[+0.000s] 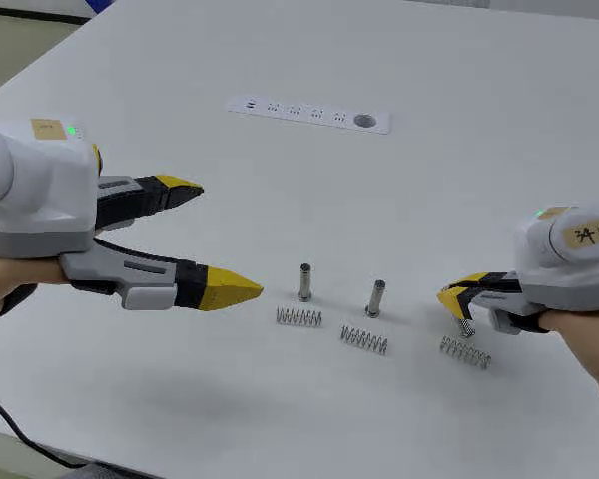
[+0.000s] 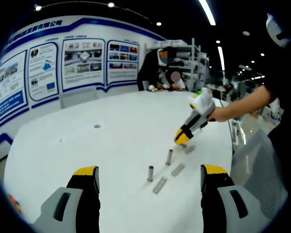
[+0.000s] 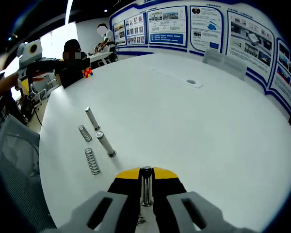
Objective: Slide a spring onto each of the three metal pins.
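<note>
the right gripper (image 1: 460, 302) has its yellow-tipped jaws pressed together on the right silver metal pin (image 3: 145, 187), held by the shaft low over the white table (image 1: 499, 170); i cannot tell if its foot touches the surface. the right coiled wire spring (image 1: 465, 352) lies just on the near side of it. the middle pin (image 1: 376, 297) and the left pin (image 1: 304, 281) stand upright. each has its own spring lying flat just on its near side, the middle spring (image 1: 364, 340) and the left spring (image 1: 299, 317). the left gripper (image 1: 208, 238) hangs at the left, jaws wide apart and holding nothing.

i think the main danger is the grip on the round, smooth shaft: with a small twist the pin may turn or slip out. the springs are light and round, so a touch from a jaw may roll them away, and a hard pinch may bend the coils. the standing pins look easy to tip; a careless pass of the left gripper toward the right spring may knock them over.
</note>
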A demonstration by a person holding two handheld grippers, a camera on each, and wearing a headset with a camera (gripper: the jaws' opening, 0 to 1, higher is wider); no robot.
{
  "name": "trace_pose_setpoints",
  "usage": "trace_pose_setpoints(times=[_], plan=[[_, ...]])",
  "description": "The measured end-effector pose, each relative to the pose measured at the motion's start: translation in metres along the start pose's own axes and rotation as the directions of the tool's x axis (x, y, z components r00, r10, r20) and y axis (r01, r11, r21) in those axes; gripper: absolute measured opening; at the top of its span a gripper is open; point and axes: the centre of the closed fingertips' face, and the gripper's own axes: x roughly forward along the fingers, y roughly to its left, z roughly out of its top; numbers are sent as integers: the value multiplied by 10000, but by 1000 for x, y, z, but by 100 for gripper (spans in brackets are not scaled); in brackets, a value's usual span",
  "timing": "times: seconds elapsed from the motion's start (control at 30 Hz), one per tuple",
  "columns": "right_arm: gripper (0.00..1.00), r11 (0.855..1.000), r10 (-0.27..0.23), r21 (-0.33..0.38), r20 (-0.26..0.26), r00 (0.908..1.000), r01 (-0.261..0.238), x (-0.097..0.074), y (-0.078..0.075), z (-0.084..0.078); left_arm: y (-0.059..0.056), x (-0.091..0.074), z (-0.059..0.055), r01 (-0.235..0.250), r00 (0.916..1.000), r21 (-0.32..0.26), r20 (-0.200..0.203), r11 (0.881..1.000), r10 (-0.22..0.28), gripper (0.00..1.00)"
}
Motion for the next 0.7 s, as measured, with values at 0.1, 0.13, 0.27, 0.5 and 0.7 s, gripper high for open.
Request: trace_pose_setpoints(times=[0.1,0.13,0.27,0.5,0.7], plan=[[9,10000,-11,-74,82,10000,12,-2,0,0,0,-2,1,-58,10000,-17,51,10000,58,88],[9,10000,-28,-72,119,9999,28,-3,0,0,1,-3,1,-94,9999,-17,39,10000,94,88],[9,10000,-3,-68,462,9989,6,-8,0,2,0,-4,-1,-146,9999,-3,-1,9999,146,88],[9,9998,-2,-179,713,9975,15,-16,3,2,-2,-5,0,-181,9998,13,38,9998,181,88],[9,9998,-47,-191,934,9956,65,-20,4,1,-3,-6,4,-211,9997,10,137,9998,211,88]])
